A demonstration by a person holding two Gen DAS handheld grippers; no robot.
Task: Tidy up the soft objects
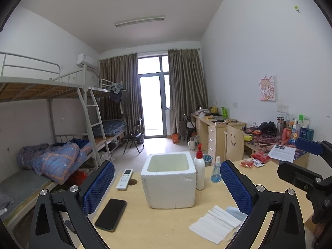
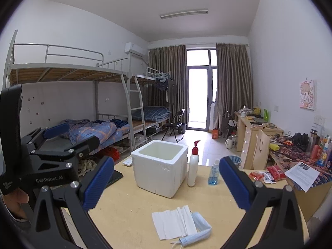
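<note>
Left gripper: our left gripper (image 1: 167, 183) hangs over the near edge of the pale wooden table (image 1: 161, 226), its jaws spread wide with nothing between the blue ribbed pads (image 1: 97, 188).
Right gripper: our right gripper (image 2: 166, 183) sits likewise above the near edge, jaws wide apart and empty; in the left wrist view we see only part of it at the far right, so we cannot tell its opening from there.
Soft objects: a flat white pleated face mask (image 2: 173, 221) lies near us on the table, and a light blue face mask (image 2: 197, 231), partly rolled, lies touching its right edge, with a white ear loop (image 2: 176, 243) trailing at the near end. In the left wrist view we see the white mask (image 1: 215, 223) with the blue one (image 1: 235, 211) peeking out on its right, partly hidden by the right finger.
Box: an open white foam box (image 1: 169, 179) stands upright at mid-table, beyond the masks and well apart from them.
Beside the box: a white pump bottle with a red top (image 1: 199, 170) stands just right of it, then a small clear bottle of blue liquid (image 1: 216, 171).
Left side: a black phone (image 1: 111, 214) lies face up near us; a white remote control (image 1: 125, 178) lies farther off.
</note>
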